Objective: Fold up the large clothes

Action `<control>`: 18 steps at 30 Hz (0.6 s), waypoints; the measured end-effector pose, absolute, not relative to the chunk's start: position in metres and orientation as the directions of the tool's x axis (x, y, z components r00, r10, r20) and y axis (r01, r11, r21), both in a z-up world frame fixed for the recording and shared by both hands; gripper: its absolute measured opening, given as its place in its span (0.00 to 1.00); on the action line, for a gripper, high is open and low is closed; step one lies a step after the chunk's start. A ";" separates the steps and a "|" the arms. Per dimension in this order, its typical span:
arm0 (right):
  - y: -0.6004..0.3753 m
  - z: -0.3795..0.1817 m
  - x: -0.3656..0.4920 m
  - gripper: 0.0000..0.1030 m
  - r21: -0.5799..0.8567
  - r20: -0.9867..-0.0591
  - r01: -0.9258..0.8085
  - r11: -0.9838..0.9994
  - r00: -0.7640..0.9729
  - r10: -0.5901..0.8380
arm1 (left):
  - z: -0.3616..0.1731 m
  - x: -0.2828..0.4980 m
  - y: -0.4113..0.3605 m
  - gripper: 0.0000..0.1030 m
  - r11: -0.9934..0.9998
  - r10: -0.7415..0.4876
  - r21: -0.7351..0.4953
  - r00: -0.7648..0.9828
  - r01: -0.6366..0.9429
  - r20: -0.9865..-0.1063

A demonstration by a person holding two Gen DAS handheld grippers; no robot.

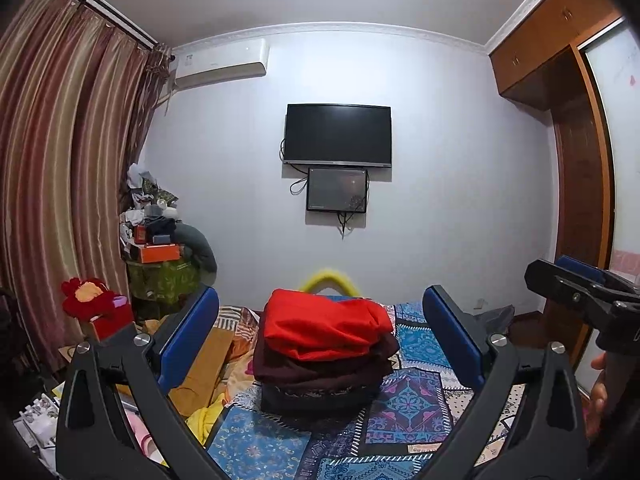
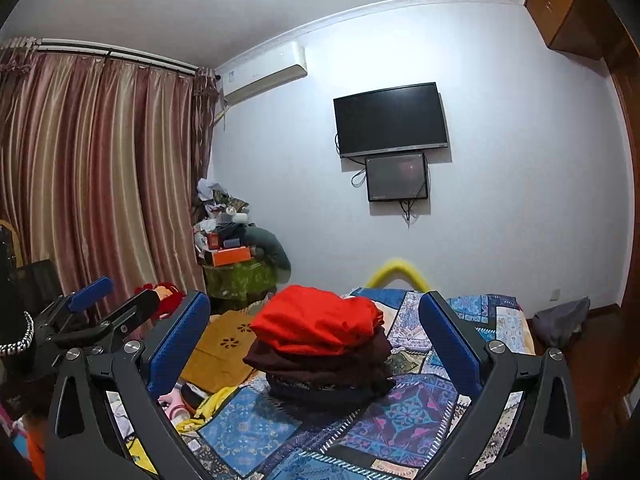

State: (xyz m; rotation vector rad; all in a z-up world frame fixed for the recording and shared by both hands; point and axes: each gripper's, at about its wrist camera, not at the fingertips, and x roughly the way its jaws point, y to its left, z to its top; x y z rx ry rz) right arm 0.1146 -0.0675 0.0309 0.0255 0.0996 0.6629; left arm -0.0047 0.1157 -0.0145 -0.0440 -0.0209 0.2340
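Note:
A stack of folded clothes sits on the patterned bedspread [image 1: 416, 404]: a red garment [image 1: 326, 322] on top, a dark maroon one [image 1: 320, 372] under it, and a black patterned one [image 1: 316, 398] at the bottom. The stack also shows in the right wrist view [image 2: 320, 320]. My left gripper [image 1: 320, 336] is open and empty, held back from the stack with its blue pads either side. My right gripper [image 2: 316, 336] is likewise open and empty, and shows at the right edge of the left wrist view [image 1: 580, 292]. The left gripper shows at left in the right wrist view [image 2: 96, 308].
A tan folding board [image 2: 224, 348] and yellow cloth [image 2: 208, 404] lie left of the stack. A cluttered side table [image 1: 160, 248], red plush toy [image 1: 88, 296], curtains [image 1: 60, 180], wall TV [image 1: 338, 134] and wardrobe [image 1: 576, 160] surround the bed. A grey bag [image 2: 560, 320] lies on the floor.

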 end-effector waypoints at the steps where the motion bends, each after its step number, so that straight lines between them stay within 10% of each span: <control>1: -0.067 0.031 0.115 1.00 0.054 -0.088 -0.615 0.787 0.782 0.617 | -0.015 -0.004 0.116 0.99 0.972 0.232 -0.044 0.973 -0.231 0.014; 18: -0.061 0.030 0.117 1.00 0.044 -0.135 -0.611 0.791 0.780 0.611 | -0.021 0.003 0.127 0.99 0.974 0.214 -0.073 0.977 -0.214 -0.010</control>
